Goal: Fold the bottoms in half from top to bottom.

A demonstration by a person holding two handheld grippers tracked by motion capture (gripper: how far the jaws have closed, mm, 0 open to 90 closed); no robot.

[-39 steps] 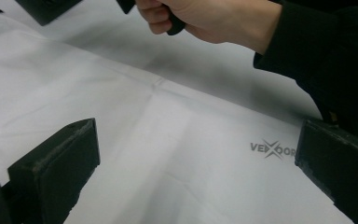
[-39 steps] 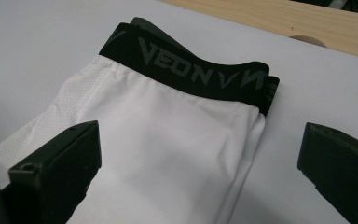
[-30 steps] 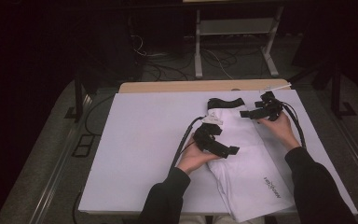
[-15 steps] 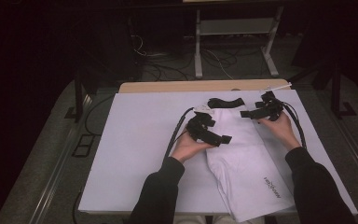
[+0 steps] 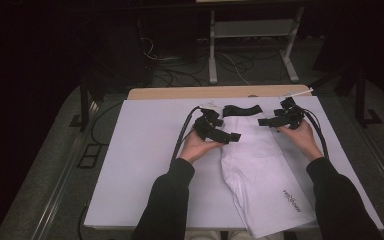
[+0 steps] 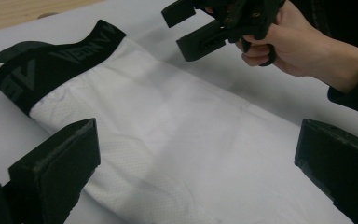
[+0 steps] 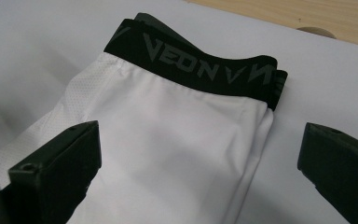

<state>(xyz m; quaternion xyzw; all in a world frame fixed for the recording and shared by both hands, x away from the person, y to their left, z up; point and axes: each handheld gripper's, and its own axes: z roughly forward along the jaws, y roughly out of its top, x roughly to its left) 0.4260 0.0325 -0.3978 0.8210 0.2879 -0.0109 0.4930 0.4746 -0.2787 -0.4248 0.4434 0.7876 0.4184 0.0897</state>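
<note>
White cloth shorts (image 5: 260, 170), part mesh; matt waistband (image 7: 200, 65)

Looks like a lab or recording workspace, not a home. Landmark: the table (image 5: 145, 165), covered with a plain white sheet, bare wood edge (image 5: 190, 93) at its far side. Beyond that far edge: loose cables (image 5: 180, 75) on grey carpet and the white metal frame legs of a stand (image 5: 252, 45). Left of the table: a floor rail (image 5: 62, 185) and a dark bracket (image 5: 87, 155). Room around the table is dark; light falls on the tabletop.
</note>
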